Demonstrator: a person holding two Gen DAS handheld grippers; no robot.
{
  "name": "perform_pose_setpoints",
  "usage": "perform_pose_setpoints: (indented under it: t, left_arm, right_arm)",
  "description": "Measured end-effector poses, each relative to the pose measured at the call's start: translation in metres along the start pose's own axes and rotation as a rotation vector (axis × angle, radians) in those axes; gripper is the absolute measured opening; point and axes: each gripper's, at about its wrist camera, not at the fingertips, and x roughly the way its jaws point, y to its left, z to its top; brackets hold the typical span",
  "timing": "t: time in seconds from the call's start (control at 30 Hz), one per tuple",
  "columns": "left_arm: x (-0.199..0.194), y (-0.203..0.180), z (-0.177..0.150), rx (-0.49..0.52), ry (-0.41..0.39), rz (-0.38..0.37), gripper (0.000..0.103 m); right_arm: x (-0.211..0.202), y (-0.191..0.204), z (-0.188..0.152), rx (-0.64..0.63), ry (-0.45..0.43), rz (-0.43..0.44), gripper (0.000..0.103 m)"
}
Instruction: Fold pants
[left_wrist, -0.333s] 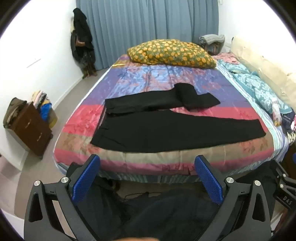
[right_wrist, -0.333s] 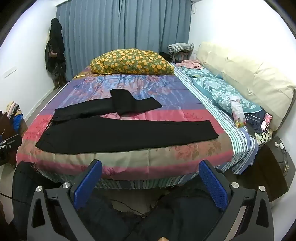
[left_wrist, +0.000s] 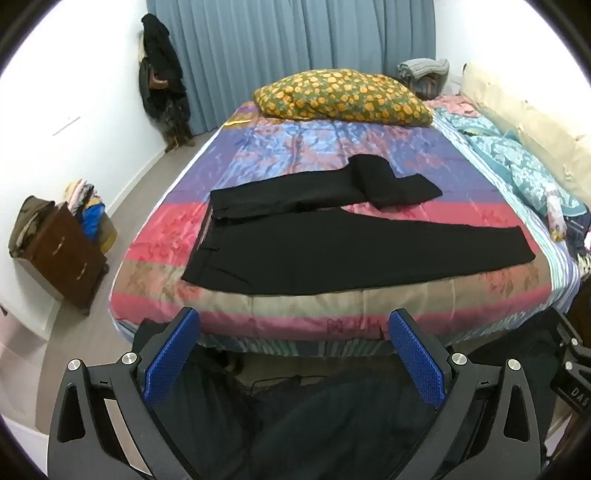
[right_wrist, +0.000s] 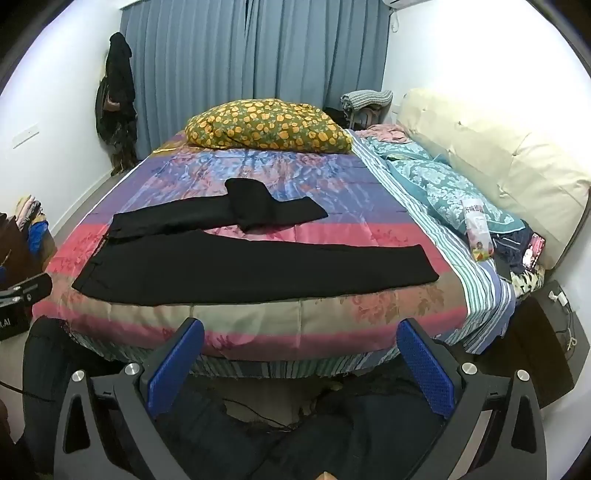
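Black pants (left_wrist: 332, 251) lie on the colourful bedspread (left_wrist: 295, 147), waist to the left. The near leg lies flat and straight to the right. The far leg is bent back on itself near the middle of the bed. They also show in the right wrist view (right_wrist: 258, 266). My left gripper (left_wrist: 293, 354) is open and empty, held in front of the bed's near edge, apart from the pants. My right gripper (right_wrist: 301, 363) is open and empty, also short of the bed edge.
A yellow flowered pillow (left_wrist: 343, 96) lies at the far end of the bed. A teal quilt (right_wrist: 450, 192), a cream headboard cushion (right_wrist: 498, 162) and small items lie along the right side. A brown drawer unit (left_wrist: 62, 254) with clothes stands left on the floor.
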Motion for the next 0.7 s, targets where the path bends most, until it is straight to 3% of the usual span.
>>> perform_pose_setpoints:
  t: [0.7]
  left_arm:
    - [-0.0026, -0.0063, 0.0034, 0.034, 0.001, 0.026, 0.102]
  right_arm:
    - [-0.0013, 0.0003, 0.001, 0.002, -0.008, 0.002, 0.103]
